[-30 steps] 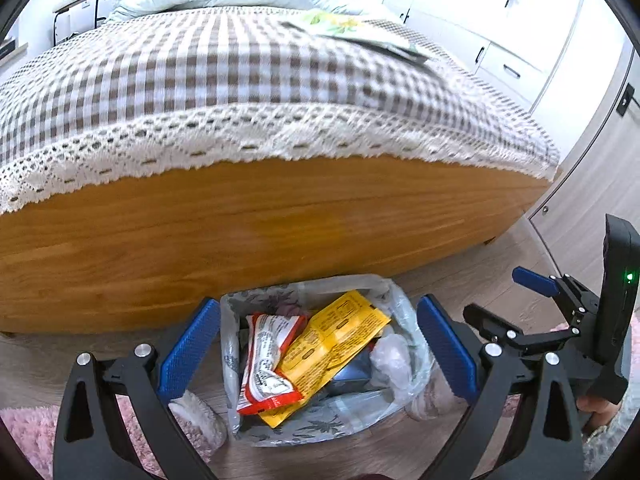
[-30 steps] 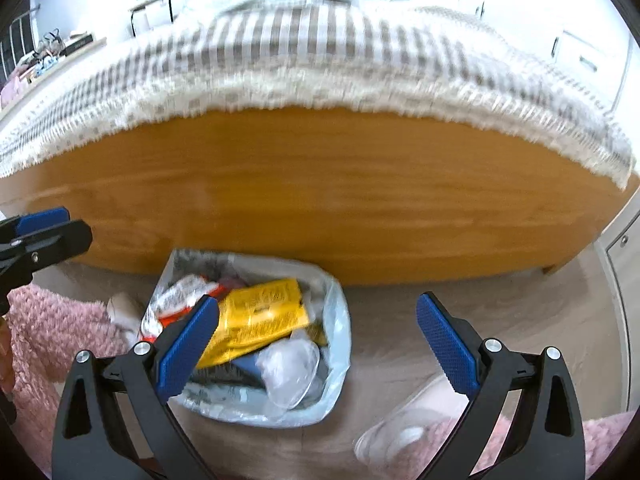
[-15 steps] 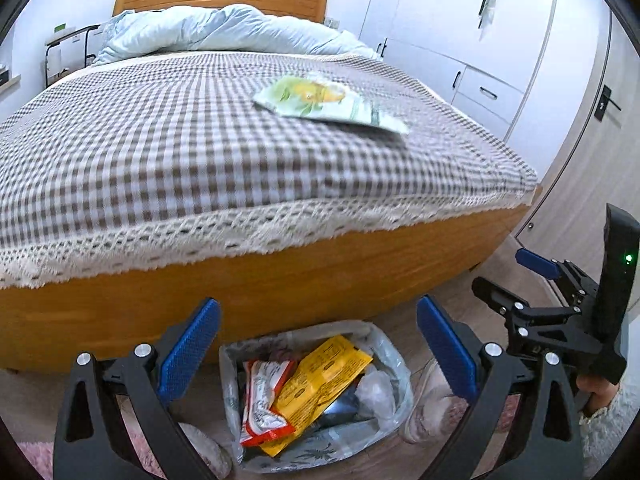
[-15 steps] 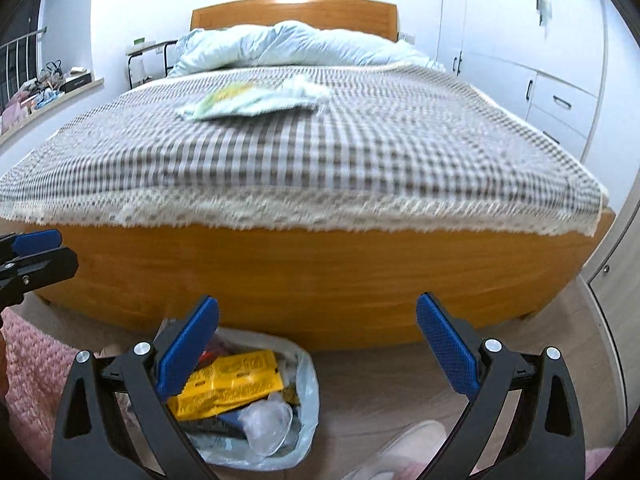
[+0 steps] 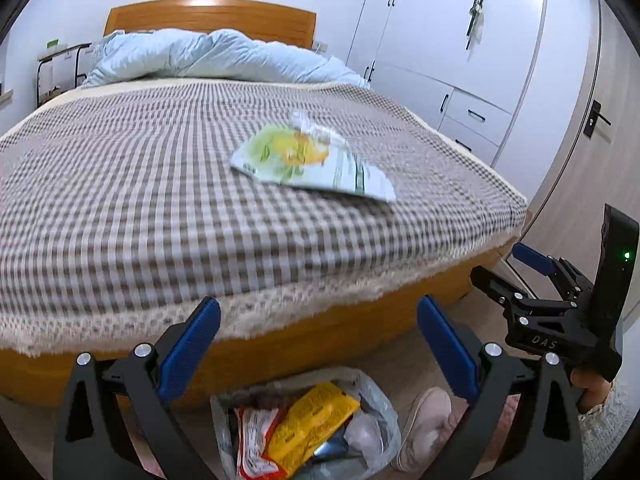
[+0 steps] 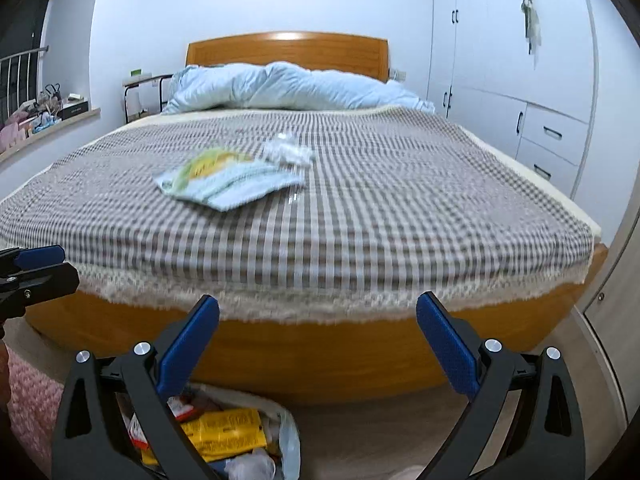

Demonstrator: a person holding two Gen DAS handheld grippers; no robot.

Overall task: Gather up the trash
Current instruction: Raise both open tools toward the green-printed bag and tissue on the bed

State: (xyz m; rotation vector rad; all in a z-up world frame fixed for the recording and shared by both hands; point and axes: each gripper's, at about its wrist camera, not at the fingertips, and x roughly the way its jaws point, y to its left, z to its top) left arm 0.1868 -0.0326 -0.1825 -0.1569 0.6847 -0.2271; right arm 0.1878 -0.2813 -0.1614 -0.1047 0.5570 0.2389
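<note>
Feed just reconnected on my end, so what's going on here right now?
A person holds both tools open and empty at the foot of the bed. The trash bag on the floor already holds a yellow wrapper and other wrappers. A green-and-yellow snack packet and a crumpled white scrap lie on the checked bedspread, not yet collected.

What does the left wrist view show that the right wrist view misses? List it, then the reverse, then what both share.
Only the left wrist view: the right gripper at its right edge, a door handle, and a pale slipper beside the trash bag.

Only the right wrist view: a cluttered window ledge, a pink rug, and the left gripper at its left edge.

Both: the checked bedspread, the green and yellow wrapper lying on it with crumpled white trash behind it, the blue duvet, the white wardrobe, and the yellow packet in the bag.
</note>
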